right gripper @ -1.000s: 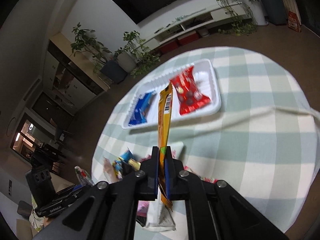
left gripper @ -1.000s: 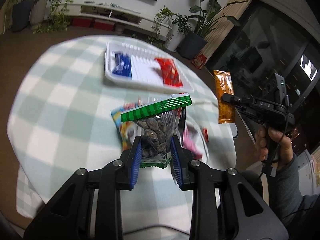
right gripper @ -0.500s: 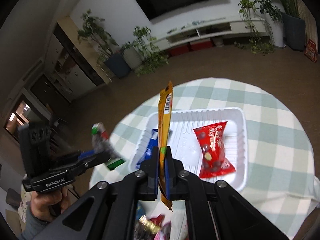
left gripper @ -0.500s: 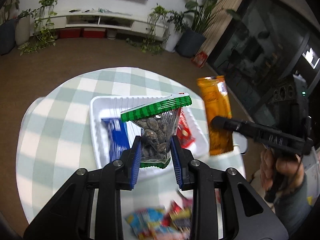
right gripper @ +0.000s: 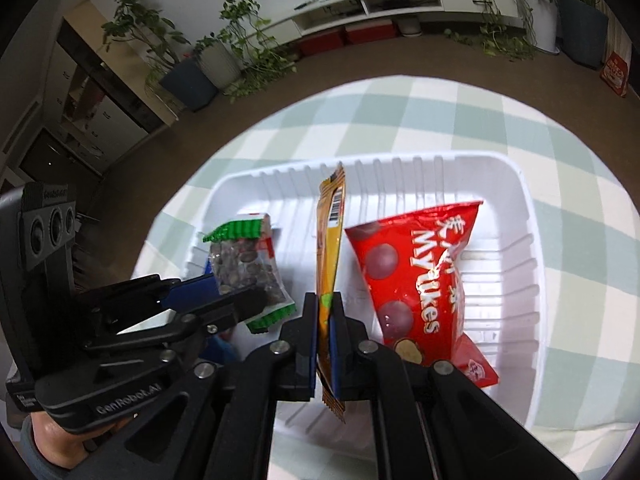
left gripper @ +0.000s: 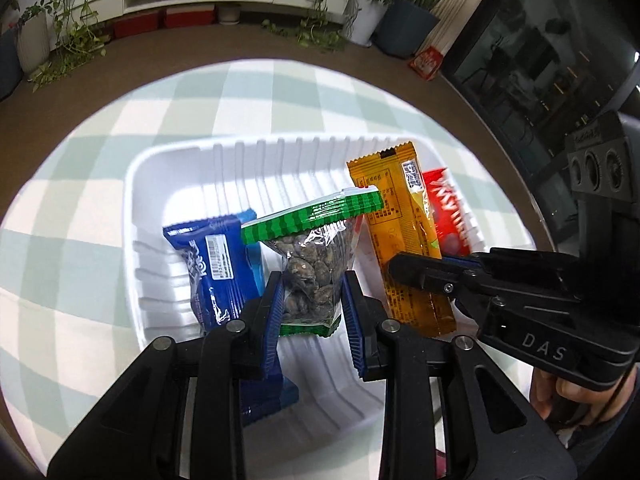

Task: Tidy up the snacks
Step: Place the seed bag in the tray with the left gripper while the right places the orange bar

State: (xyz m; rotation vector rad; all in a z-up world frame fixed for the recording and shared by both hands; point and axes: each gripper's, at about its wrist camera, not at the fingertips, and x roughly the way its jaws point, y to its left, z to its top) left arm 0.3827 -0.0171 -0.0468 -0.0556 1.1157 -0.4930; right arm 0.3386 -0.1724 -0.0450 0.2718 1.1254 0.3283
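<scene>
Checked cloth covers a round table (left gripper: 80,184), with a white tray (left gripper: 240,160) at its centre collecting the snacks. Lying inside are a blue packet (left gripper: 216,264) at 9 o'clock and a red bag (right gripper: 420,276) at 3. Between them, the left gripper (left gripper: 312,308) clamps a seed bag (left gripper: 316,256) and the right gripper (right gripper: 325,332) pinches an orange bar (right gripper: 330,248) edge-up, both poised over the free middle strip, likely for release.

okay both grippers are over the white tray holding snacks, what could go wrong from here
1. The left gripper and right gripper sit close together over the white tray; they might bump while releasing.
2. The orange snack bar is held upright on edge, so it may tip onto the red Mylikes bag.
3. The seed packet could land on the blue packet.
</scene>
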